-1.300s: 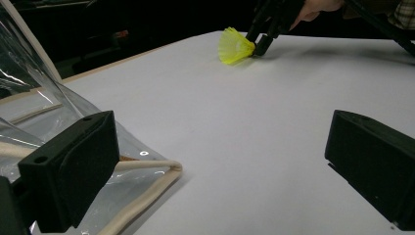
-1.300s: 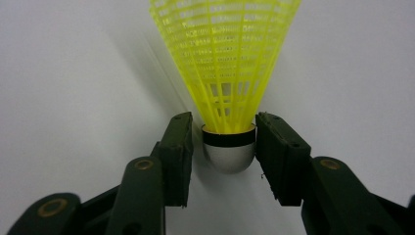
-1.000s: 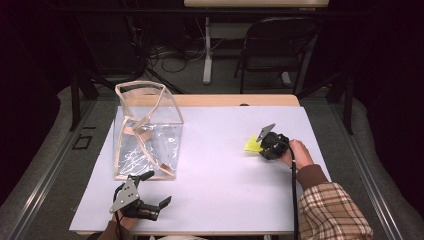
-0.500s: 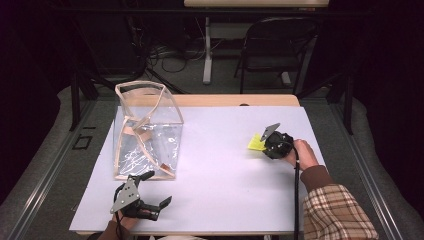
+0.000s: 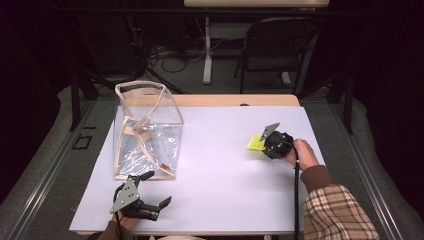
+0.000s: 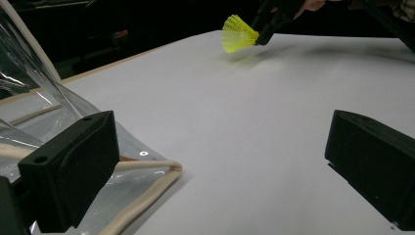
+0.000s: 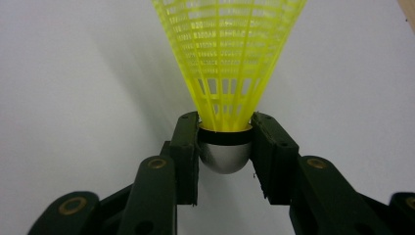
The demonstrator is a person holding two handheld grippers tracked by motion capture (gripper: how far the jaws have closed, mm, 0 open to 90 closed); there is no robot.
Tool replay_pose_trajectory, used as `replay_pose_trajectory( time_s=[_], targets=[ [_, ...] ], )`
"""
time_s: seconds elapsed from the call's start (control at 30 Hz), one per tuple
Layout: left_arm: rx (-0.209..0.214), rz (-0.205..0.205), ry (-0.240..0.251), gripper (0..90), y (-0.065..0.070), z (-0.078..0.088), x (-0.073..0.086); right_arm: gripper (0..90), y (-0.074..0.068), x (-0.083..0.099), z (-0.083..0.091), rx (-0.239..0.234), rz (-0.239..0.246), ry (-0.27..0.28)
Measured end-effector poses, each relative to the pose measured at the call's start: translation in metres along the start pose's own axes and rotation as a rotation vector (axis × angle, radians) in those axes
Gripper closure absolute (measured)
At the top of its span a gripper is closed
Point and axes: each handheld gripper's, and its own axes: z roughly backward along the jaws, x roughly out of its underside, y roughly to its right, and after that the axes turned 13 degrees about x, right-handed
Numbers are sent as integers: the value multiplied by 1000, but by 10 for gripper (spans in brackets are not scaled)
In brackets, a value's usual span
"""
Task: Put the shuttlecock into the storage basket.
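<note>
Near the desk's left edge stands a clear plastic bag with beige trim [image 5: 147, 132], upright and open at the top. Just in front of it, at the front-left corner, your left gripper [image 5: 150, 200] rests with its jaws spread wide and nothing between them. Toward the right edge, your right gripper [image 7: 224, 147] clamps the rounded silver base of a yellow mesh plastic shuttlecock [image 7: 227, 58], skirt pointing toward the bag.

On the bench [image 5: 215, 200] there is one yellow shuttlecock [image 5: 256, 142] and one clear plastic bag [image 5: 147, 135] with beige trim. There are two hand-held grippers, the left hand-held gripper [image 5: 155, 192] and the right hand-held gripper [image 5: 266, 140]. Behind the bench stands one dark folding chair [image 5: 272, 55].
</note>
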Motion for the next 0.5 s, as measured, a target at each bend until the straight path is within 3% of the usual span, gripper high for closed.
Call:
replay_pose_trajectory(
  time_s=[0.5],
  targets=[
    [0, -1, -1, 0, 0, 0, 0, 652, 16, -9, 24, 30, 5, 40]
  ],
)
